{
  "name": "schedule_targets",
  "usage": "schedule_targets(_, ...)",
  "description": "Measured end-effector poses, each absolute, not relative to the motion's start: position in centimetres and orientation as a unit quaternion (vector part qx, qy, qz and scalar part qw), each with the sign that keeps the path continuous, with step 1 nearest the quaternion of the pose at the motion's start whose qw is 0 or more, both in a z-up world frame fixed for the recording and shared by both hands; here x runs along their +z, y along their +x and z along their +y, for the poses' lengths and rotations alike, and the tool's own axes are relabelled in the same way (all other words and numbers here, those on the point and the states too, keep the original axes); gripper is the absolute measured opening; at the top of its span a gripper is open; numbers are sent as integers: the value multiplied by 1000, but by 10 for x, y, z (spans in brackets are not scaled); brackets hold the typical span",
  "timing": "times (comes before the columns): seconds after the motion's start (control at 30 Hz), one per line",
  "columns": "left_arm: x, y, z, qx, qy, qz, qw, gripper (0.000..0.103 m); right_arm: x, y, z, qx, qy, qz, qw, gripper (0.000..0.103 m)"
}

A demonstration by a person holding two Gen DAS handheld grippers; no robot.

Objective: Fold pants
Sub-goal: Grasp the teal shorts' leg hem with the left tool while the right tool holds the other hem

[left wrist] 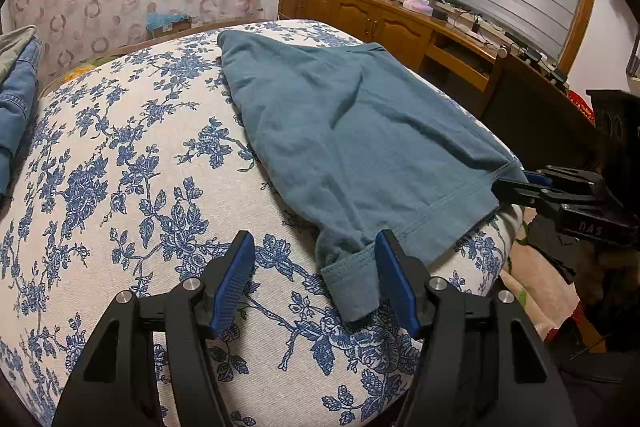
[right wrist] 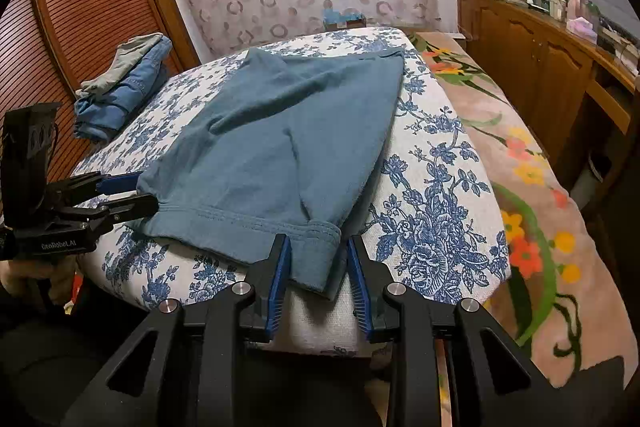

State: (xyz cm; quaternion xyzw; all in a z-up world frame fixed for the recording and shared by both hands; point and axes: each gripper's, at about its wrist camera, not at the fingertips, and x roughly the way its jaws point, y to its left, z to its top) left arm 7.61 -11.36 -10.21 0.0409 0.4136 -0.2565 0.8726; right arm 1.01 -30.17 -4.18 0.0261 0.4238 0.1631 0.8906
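Observation:
Teal pants (left wrist: 340, 123) (right wrist: 288, 131) lie flat on a white pad with blue flowers (left wrist: 120, 155) (right wrist: 436, 227), hem toward me. In the left wrist view my left gripper (left wrist: 316, 283) stands open, and the hem's left corner lies between its blue pads, close to the right one. Across in the right wrist view the left gripper (right wrist: 138, 195) straddles that corner from the side. My right gripper (right wrist: 320, 279) is partly open around the hem's right corner, which hangs over the pad's front edge without being pinched. The right gripper (left wrist: 516, 187) also shows at the hem's far end.
Folded jeans with a grey garment on top (left wrist: 16, 95) (right wrist: 120, 83) sit at the pad's far left. A flowered blanket (right wrist: 528, 195) lies right of the pad. A cluttered wooden cabinet (left wrist: 380, 23) (right wrist: 532, 67) runs along the right wall. A slatted wooden door (right wrist: 80, 11) stands at the left.

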Motion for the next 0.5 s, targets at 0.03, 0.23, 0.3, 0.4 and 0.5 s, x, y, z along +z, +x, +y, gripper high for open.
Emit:
schedule_targets(0.03, -102, 76, -114, -256, 42, 413, 873, 64, -42, 9, -301, 163, 24, 422, 891, 25)
schedule_targets(0.23, -102, 75, -117, -257, 45, 412, 873, 64, -37, 5, -300, 170, 27, 412, 895, 21)
schedule_targets(0.3, -102, 75, -116, -259, 43, 412, 873, 64, -38, 5, -299, 171, 25, 413, 894, 21)
schedule_targets(0.4, -102, 74, -116, -260, 43, 410, 873, 64, -40, 5, -299, 169, 19, 412, 895, 21)
schedule_targets(0.5, -102, 74, -116, -260, 43, 411, 873, 64, -41, 7, -300, 165, 19, 416, 894, 21)
